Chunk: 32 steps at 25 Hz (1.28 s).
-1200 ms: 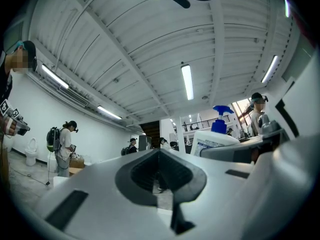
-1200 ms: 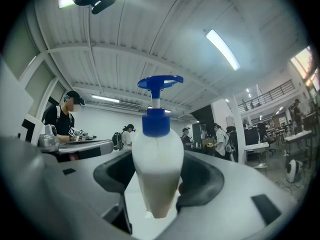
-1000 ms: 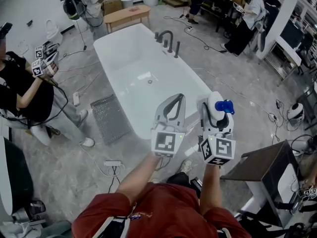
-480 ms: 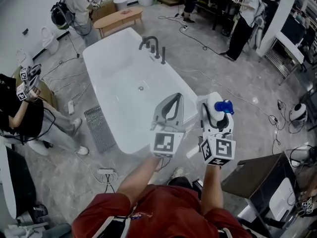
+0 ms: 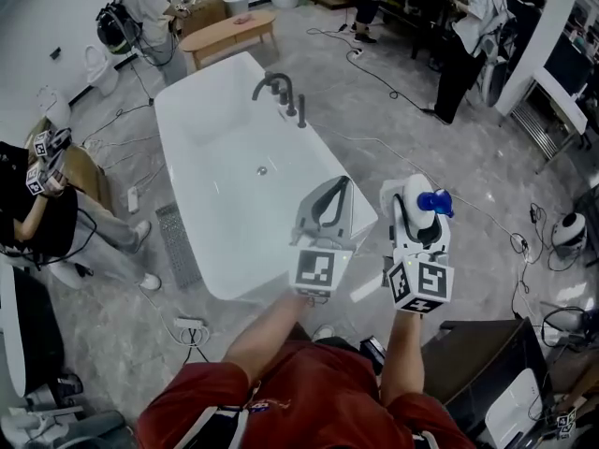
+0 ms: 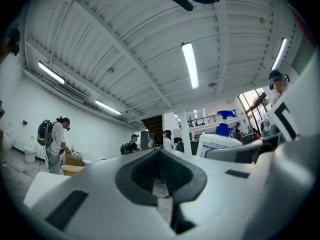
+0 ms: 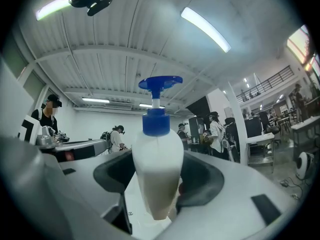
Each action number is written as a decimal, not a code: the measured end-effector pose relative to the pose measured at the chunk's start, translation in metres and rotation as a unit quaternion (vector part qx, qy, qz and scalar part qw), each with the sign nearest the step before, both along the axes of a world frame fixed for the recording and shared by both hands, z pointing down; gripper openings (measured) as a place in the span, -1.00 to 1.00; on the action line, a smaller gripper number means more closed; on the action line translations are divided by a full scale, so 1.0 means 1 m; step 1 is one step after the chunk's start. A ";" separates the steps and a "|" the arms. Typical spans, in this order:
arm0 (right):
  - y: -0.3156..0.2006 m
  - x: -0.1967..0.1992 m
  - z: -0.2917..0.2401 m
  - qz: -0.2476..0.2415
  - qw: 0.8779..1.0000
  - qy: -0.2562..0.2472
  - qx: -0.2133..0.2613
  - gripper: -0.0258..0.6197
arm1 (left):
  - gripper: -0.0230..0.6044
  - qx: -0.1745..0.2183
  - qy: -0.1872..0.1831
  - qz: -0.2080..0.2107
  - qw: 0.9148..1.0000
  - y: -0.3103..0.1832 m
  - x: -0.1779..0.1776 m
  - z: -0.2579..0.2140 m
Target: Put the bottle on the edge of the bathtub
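Bathtub [image 5: 220,148], white, at left and centre. Over its near right corner we see the left gripper [image 5: 339,183], jaws together with nothing between them. Just right of that corner, the right gripper [image 5: 416,195] is clamped on the bottle [image 5: 418,215], white with a blue pump, upright and clear of the bathtub. We judge it just outside the rim, though the steep view leaves this uncertain.
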State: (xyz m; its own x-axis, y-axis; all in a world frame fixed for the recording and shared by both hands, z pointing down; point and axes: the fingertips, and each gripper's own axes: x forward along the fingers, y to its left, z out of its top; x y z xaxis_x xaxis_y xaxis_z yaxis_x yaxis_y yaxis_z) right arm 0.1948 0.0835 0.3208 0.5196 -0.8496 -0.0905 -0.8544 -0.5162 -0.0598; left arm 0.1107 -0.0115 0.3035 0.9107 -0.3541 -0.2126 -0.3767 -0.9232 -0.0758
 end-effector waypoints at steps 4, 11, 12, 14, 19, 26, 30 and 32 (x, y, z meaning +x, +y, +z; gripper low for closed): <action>-0.016 0.015 0.001 -0.014 1.000 0.001 -0.004 -0.08 | -0.88 0.016 -0.012 -0.009 1.000 -0.012 0.018 0.004; -0.071 0.041 0.006 -0.026 1.000 0.003 -0.007 -0.08 | -0.88 0.016 -0.011 -0.016 1.000 -0.064 0.045 0.008; -0.080 0.045 0.007 -0.027 1.000 0.003 -0.010 -0.08 | -0.88 0.015 -0.012 -0.017 1.000 -0.072 0.050 0.009; -0.094 0.055 0.007 -0.028 0.999 0.006 -0.016 -0.08 | -0.88 0.009 -0.012 -0.018 1.000 -0.086 0.060 0.010; -0.135 0.076 -0.004 -0.028 0.999 0.011 -0.017 -0.08 | -0.88 0.002 -0.011 -0.018 1.000 -0.126 0.080 0.005; -0.194 0.086 -0.013 -0.045 0.999 0.020 -0.022 -0.08 | -0.88 0.011 -0.011 -0.042 0.999 -0.183 0.084 -0.004; -0.222 0.087 -0.013 -0.060 0.998 0.024 -0.025 -0.08 | -0.88 0.010 -0.013 -0.053 0.998 -0.205 0.083 -0.005; -0.233 0.089 -0.013 -0.069 0.997 0.024 -0.026 -0.08 | -0.88 0.009 -0.012 -0.062 0.998 -0.213 0.084 -0.005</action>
State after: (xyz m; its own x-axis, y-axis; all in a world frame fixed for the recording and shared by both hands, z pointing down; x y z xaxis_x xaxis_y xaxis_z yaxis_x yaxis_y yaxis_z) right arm 0.2841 -0.1493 0.3080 0.3927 -0.9172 -0.0668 -0.9191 -0.3940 0.0070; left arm 0.1945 -0.2248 0.2982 0.8653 -0.4604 -0.1982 -0.4854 -0.8682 -0.1025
